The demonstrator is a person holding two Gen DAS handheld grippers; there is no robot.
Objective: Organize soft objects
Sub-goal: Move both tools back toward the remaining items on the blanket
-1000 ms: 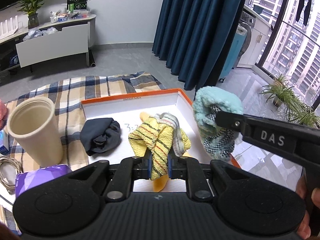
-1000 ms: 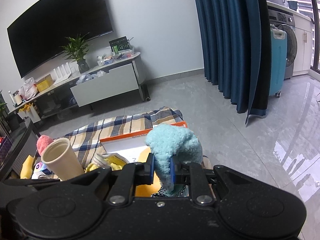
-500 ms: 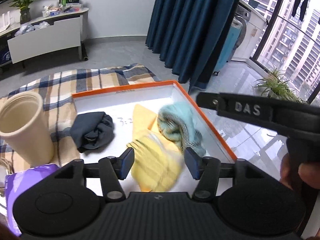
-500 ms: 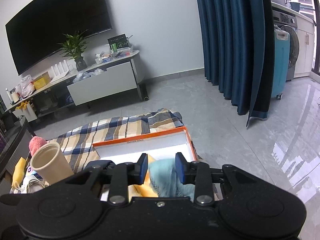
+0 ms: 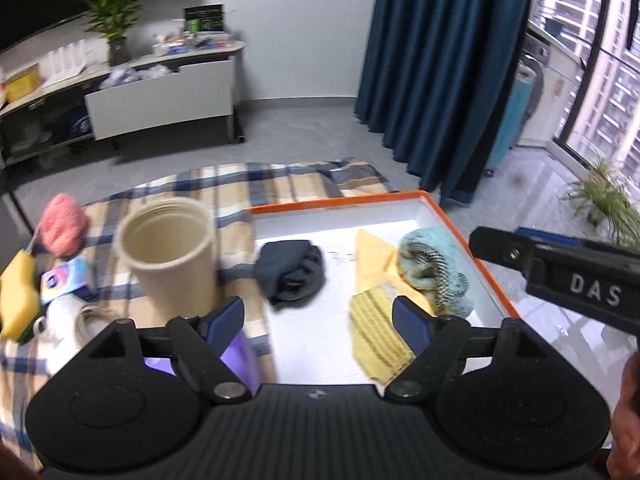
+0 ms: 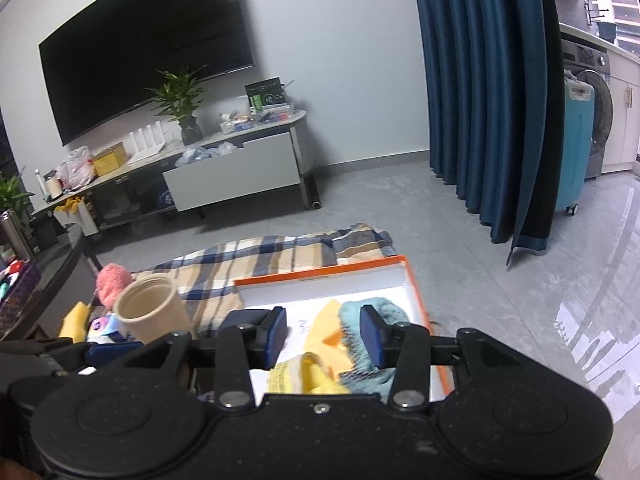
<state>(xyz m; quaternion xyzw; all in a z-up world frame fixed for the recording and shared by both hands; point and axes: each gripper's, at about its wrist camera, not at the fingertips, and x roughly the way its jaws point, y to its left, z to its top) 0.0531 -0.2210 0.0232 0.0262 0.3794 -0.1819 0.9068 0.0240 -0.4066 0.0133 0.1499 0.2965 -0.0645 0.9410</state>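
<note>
Showing dark cloth (image 5: pixel 294 270) in left view, hidden in right

I see a worktop covered with a checked cloth (image 5: pixel 280 184). Directly on the cloth stand a beige cup (image 5: pixel 170 254) and an orange-edged white tray (image 5: pixel 400 216). Near the cup lie a pink fluffy thing (image 5: pixel 64 224), a yellow sponge (image 5: pixel 16 296) and a purple packet (image 5: pixel 236 354).

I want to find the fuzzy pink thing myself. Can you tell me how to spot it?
Find the plaid blanket spread on the floor. On it stands a tall cream cup beside an orange-edged box. The pink fuzzy sock lies on the far side of the cup from the box; it is the only pink thing there, next to a yellow sponge.
</note>
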